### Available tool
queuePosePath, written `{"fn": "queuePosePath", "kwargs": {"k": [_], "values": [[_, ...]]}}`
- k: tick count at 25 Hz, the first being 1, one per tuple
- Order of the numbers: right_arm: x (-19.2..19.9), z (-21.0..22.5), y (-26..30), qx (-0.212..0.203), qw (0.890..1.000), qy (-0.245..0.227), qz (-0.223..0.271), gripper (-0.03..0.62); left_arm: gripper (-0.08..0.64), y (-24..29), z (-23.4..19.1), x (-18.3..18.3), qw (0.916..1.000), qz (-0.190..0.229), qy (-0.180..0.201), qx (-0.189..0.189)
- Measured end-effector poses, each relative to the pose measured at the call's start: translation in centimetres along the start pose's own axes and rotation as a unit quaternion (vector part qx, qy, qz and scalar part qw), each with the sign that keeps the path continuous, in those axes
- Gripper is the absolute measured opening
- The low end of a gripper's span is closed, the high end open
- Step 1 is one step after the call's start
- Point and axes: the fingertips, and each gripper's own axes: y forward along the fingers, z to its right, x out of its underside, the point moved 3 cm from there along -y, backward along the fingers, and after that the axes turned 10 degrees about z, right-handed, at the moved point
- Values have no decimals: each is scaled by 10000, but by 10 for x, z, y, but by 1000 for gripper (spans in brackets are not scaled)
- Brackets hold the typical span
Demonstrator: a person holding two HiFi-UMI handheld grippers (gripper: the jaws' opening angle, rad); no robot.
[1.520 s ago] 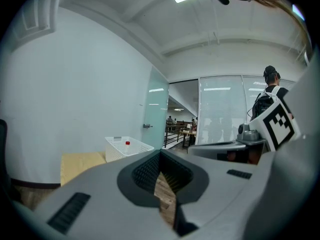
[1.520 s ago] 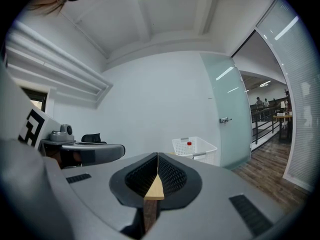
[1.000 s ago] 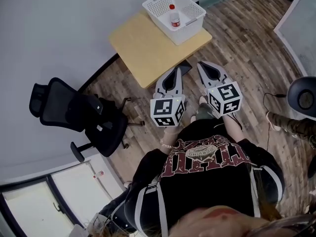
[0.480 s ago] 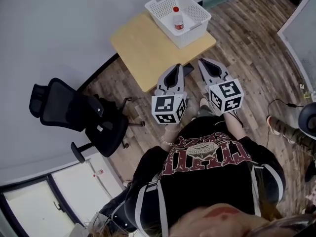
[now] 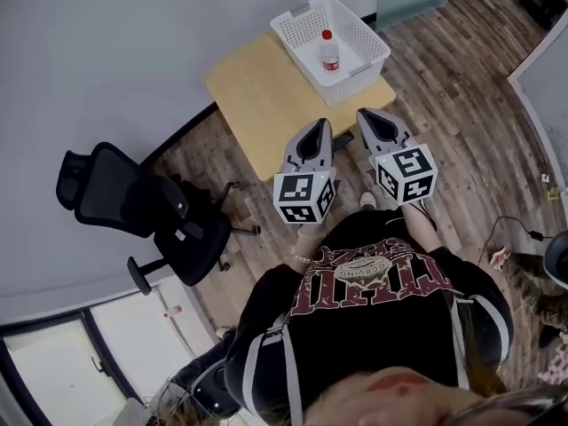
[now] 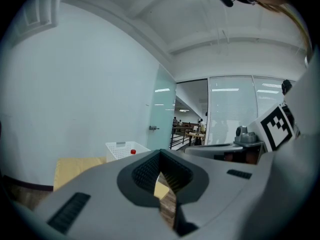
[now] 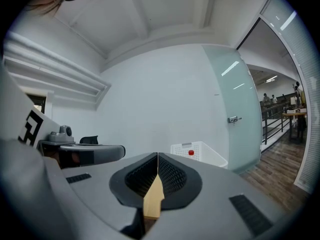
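Both claws are shut on nothing. In the left gripper view the left claw [image 6: 160, 155] has its ribbed pads meeting at the tips, with only tabletop and floor showing through the slit below. In the right gripper view the right claw [image 7: 158, 158] shows the same closed seam.

In the head view the left claw [image 5: 317, 130] and right claw [image 5: 369, 118] sit side by side, close in front of the person's waist, with the elbows tucked in. Both are held about level and point forward, tips slightly spread. Held like this, each claw faces across the tabletop [image 5: 257, 96], whose near edge lies just under and ahead of the left tips. The right claw hangs over the wooden floor [image 5: 461, 87] beside that corner.

Ahead of both claws, at the tabletop's far corner and well apart from them, stands a white basket [image 5: 293, 27]. A red-capped bottle [image 5: 329, 51] stands upright inside it, likely steadied by the walls around it. Only the cap [image 6: 132, 152] clears the rim from claw height.

A black chair [image 5: 133, 207] stands off to the left of the left claw, well apart.
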Motion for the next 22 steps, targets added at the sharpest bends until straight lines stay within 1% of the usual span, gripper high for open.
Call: {"fn": "queuePosePath", "kwargs": {"k": [8, 18, 22], "values": [[-11, 29, 26, -262, 9996, -73, -52, 19, 48, 36, -4, -1, 9996, 22, -71, -271], [-10, 67, 34, -386, 9992, -50, -57, 18, 48, 69, 9, 9, 9991, 8, -64, -420], [-7, 75, 39, -424, 9990, -63, -106, 18, 48, 78, 7, 13, 9987, -14, -96, -494]]}}
